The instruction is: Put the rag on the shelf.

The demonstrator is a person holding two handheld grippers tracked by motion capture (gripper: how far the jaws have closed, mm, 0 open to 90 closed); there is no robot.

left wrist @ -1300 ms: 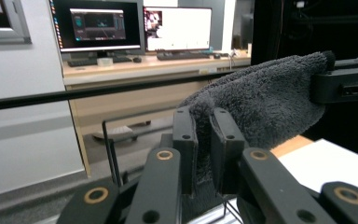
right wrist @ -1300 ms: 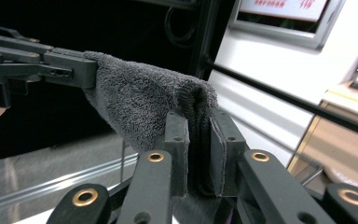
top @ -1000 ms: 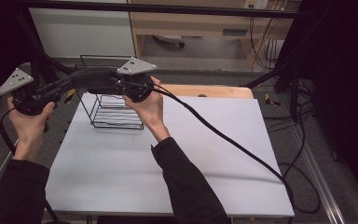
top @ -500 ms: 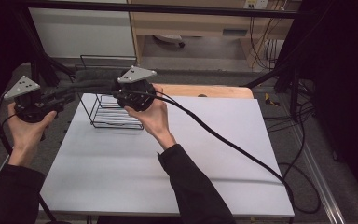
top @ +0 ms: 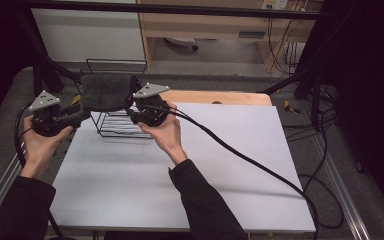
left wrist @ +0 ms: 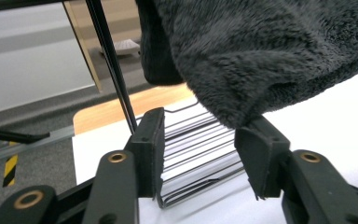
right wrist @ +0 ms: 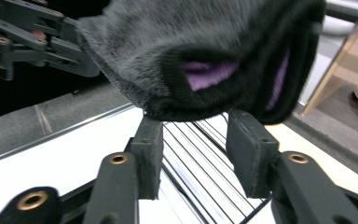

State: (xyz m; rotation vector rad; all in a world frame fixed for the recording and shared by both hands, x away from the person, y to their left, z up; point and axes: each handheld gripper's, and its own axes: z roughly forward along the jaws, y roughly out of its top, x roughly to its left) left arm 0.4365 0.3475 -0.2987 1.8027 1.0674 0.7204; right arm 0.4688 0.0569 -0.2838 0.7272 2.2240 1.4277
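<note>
A dark grey fleecy cloth (top: 106, 92) is draped over the top rail of a black wire rack (top: 122, 125) that stands at the far left of the white table (top: 230, 165), and it hangs there on its own, which suggests the hanging step is judged as good as done. The left gripper (top: 82, 116) and the right gripper (top: 130, 116) are held just under the cloth's two lower ends, one on each side, so that the cloth could be let go evenly. In the left gripper view the jaws have just been opening and are seen parted, with the cloth's hem (left wrist: 261, 70) above them and perhaps brushing the right pad, not pinched between them; the rack's wires (left wrist: 200, 154) are seen through the gap. In the right gripper view the jaws have likewise just been opening and stand apart beneath the folded edge, where a purple lining (right wrist: 209, 72) is exposed. Nothing is gripped by either tool. The next move is judged to be a drawing back of both grippers, made carefully so that the fleece is not snagged and pulled off the rail.
</note>
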